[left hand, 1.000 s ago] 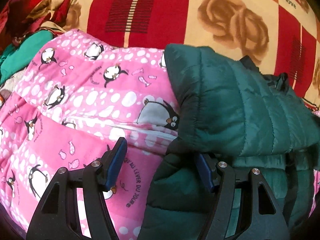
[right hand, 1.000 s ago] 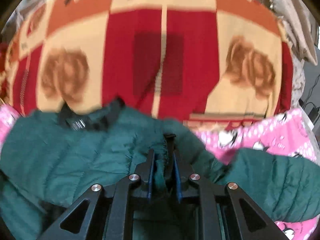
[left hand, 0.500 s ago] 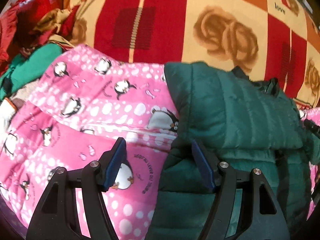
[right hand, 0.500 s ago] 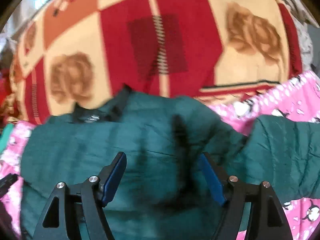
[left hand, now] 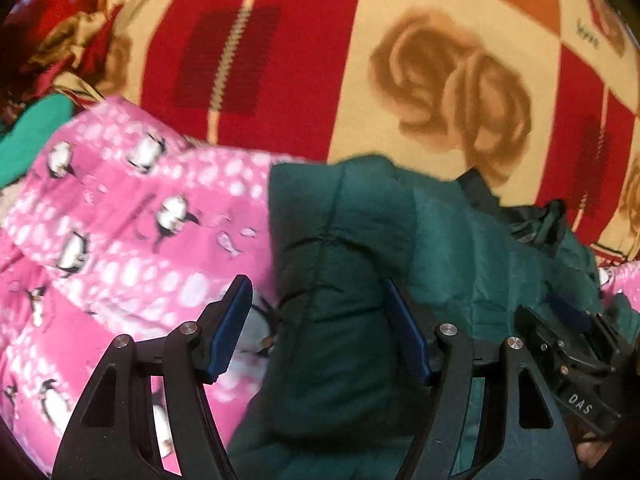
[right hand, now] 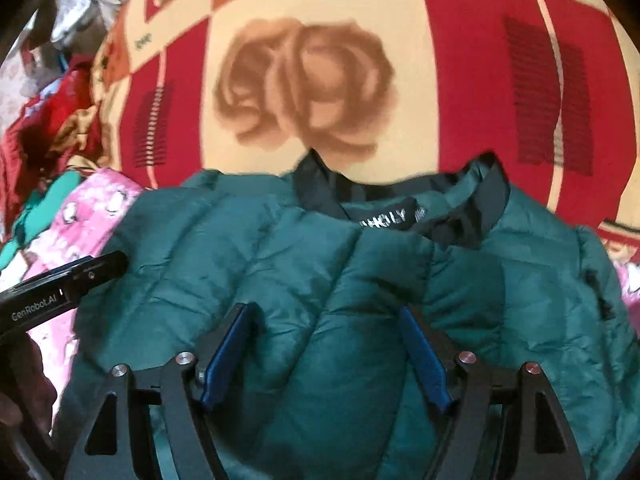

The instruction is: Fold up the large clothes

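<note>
A dark green puffer jacket (right hand: pixel 360 288) lies on a pink penguin-print quilt (left hand: pixel 120 248), its black collar and label (right hand: pixel 392 216) at the far side. My right gripper (right hand: pixel 324 310) hovers open over the jacket's back, just below the collar, with nothing pinched between its blue pads. The left gripper (left hand: pixel 316 284) is open too, above the jacket's folded left edge (left hand: pixel 320 240) where it meets the quilt. One left finger (right hand: pixel 96 268) shows at the jacket's left side in the right wrist view. The right gripper (left hand: pixel 568 328) sits close beside the left one.
A red, cream and orange blanket with rose prints (left hand: pixel 440 80) covers the bed beyond the jacket. Crumpled red and teal clothes (right hand: pixel 52 140) are heaped at the far left. A hand (right hand: pixel 16 400) holds the left gripper at the lower left.
The right gripper let go of the jacket fabric it was pinching, opened wide and swung left to below the collar. The left gripper stayed open and shifted slightly.
</note>
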Available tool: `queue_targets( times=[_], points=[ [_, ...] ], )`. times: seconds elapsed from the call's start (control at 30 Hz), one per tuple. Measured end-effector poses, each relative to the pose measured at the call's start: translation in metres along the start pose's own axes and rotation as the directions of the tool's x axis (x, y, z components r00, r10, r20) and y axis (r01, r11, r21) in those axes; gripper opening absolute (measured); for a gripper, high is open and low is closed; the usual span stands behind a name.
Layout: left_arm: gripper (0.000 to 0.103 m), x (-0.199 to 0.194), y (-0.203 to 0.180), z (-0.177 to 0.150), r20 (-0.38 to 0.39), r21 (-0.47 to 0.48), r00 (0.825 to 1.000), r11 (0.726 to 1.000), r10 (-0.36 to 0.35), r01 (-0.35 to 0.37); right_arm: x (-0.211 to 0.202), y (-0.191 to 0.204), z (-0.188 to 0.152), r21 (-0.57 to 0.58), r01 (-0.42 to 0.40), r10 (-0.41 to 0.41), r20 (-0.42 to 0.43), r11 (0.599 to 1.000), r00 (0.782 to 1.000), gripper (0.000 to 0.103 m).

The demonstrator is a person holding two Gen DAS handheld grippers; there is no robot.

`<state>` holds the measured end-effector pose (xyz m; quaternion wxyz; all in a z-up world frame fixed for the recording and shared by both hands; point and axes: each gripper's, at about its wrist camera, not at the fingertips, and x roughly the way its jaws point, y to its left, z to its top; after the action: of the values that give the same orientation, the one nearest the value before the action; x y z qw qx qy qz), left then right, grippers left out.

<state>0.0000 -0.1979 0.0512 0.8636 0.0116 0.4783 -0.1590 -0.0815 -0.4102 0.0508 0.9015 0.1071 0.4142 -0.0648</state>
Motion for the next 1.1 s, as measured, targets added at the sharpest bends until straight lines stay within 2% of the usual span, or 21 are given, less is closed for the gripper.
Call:
queue_targets(
  times=[0.07,0.17,0.37,0.47,0.57,0.7,0.9,1.1],
  points=[
    [0.071,0.015,0.001,-0.004,-0.029,-0.012,1.0,1.0,-0.002,0.001,0.008,-0.006,-0.003,0.014,-0.007,0.007,-0.008,1.0,1.0,0.076],
    [0.08,0.02,0.005,-0.008,-0.008,-0.027,1.0,1.0,0.004,-0.005,0.009,-0.01,-0.007,0.015,-0.02,0.02,-0.004,1.0,1.0,0.077],
    [0.08,0.011,0.005,-0.01,0.002,-0.016,1.0,1.0,0.003,-0.002,-0.027,-0.03,-0.007,0.057,-0.048,0.046,0.041,0.997,0.998,0.077],
    [0.08,-0.011,0.005,-0.013,0.035,-0.019,0.999,1.0,-0.007,0.008,-0.046,-0.053,-0.014,0.059,0.008,-0.012,0.054,0.998,0.998,0.077],
    [0.08,-0.027,-0.002,-0.014,0.078,-0.016,0.997,1.0,-0.025,0.027,-0.051,-0.076,-0.022,0.071,0.062,-0.064,0.032,0.996,0.997,0.077],
    [0.08,-0.025,-0.022,-0.015,0.07,0.018,0.997,0.999,-0.038,0.037,-0.038,-0.101,-0.031,0.096,0.132,-0.131,-0.018,0.987,0.991,0.077],
    [0.081,-0.001,-0.043,-0.023,0.062,0.085,0.997,0.995,0.055,-0.06,-0.015,-0.115,-0.034,0.113,0.164,-0.162,-0.031,0.98,0.986,0.078],
    [0.082,-0.005,-0.043,-0.025,0.072,0.094,0.995,0.993,0.061,-0.068,-0.032,-0.113,-0.032,0.13,0.151,-0.149,-0.024,0.98,0.989,0.077]
  ],
)
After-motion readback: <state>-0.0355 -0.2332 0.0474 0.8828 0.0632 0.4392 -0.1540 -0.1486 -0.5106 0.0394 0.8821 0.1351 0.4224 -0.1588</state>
